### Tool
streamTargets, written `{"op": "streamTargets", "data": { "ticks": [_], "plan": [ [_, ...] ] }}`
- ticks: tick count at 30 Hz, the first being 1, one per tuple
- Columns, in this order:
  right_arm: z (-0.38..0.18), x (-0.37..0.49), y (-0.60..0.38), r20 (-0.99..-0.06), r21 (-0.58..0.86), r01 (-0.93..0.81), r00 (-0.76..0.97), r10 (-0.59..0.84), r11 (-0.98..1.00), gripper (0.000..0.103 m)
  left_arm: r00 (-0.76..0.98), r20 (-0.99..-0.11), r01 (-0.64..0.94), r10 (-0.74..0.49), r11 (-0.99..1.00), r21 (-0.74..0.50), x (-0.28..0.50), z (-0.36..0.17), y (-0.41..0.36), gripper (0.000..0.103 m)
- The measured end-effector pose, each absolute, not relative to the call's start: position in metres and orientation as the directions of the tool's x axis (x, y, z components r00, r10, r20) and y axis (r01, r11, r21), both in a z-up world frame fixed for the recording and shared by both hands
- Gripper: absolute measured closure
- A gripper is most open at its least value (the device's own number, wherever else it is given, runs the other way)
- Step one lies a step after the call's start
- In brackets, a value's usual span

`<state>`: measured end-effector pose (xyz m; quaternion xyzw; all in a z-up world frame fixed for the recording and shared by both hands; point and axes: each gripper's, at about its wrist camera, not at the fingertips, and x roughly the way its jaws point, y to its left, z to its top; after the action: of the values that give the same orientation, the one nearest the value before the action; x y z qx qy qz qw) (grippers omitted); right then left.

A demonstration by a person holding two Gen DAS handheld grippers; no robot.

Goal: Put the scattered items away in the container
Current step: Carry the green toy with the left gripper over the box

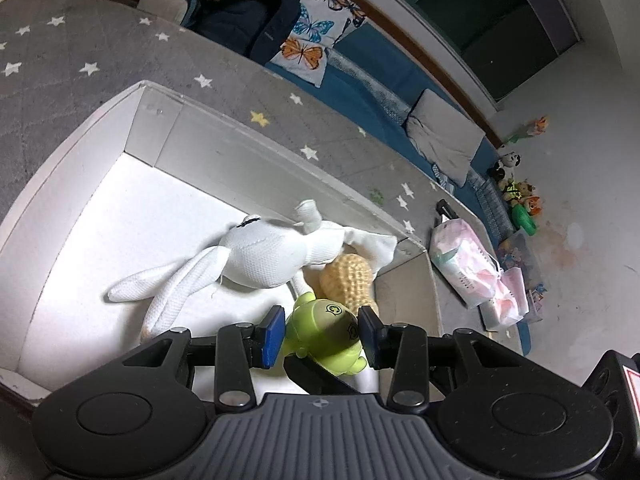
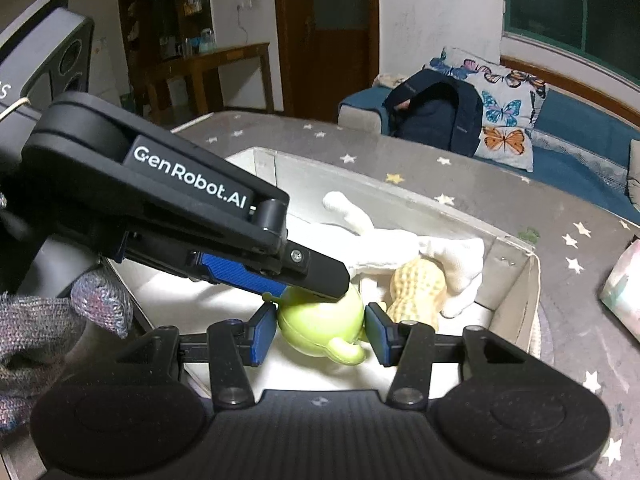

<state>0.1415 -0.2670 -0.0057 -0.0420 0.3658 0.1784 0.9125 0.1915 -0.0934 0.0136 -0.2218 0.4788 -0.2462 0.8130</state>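
A green plastic toy figure (image 1: 326, 330) sits low over the near right corner of the white box (image 1: 80, 152). My left gripper (image 1: 324, 334) has both blue pads against its sides. My right gripper (image 2: 322, 330) also closes on the same green toy (image 2: 320, 330). The left gripper's body (image 2: 180, 208) crosses the right wrist view from the left, its finger over the toy. Inside the box lie a white plush rabbit (image 1: 260, 256) and a knitted yellow peanut (image 1: 350, 276), also seen in the right wrist view (image 2: 418, 288).
The box (image 2: 516, 280) stands on a grey star-patterned mat (image 1: 80, 52). A pink-and-white tissue pack (image 1: 468, 264) lies on the mat right of the box. A blue sofa with a dark backpack (image 1: 248, 12) and butterfly cushion (image 2: 504, 108) stands behind. Small toys (image 1: 520, 196) sit on the floor.
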Motion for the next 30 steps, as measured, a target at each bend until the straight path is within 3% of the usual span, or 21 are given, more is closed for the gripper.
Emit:
{"op": "streamTargets", "data": {
  "ticks": [13, 28, 30],
  "plan": [
    [-0.016, 0.154, -0.266, -0.735, 0.061, -0.350, 0.618, 0.279, 0.935, 0.054, 0.406, -0.683, 0.175, -0.607, 0.785, -0.594, 0.197, 0.000, -0.095, 0.061],
    [-0.015, 0.150, -0.269, -0.717, 0.065, -0.321, 0.643, 0.268, 0.945, 0.053, 0.461, -0.675, 0.183, -0.576, 0.806, -0.563, 0.193, 0.009, -0.092, 0.061],
    [-0.014, 0.149, -0.270, -0.714, 0.068, -0.318, 0.647, 0.269, 0.946, 0.049, 0.469, -0.671, 0.183, -0.574, 0.807, -0.562, 0.192, 0.011, -0.090, 0.061]
  ]
}}
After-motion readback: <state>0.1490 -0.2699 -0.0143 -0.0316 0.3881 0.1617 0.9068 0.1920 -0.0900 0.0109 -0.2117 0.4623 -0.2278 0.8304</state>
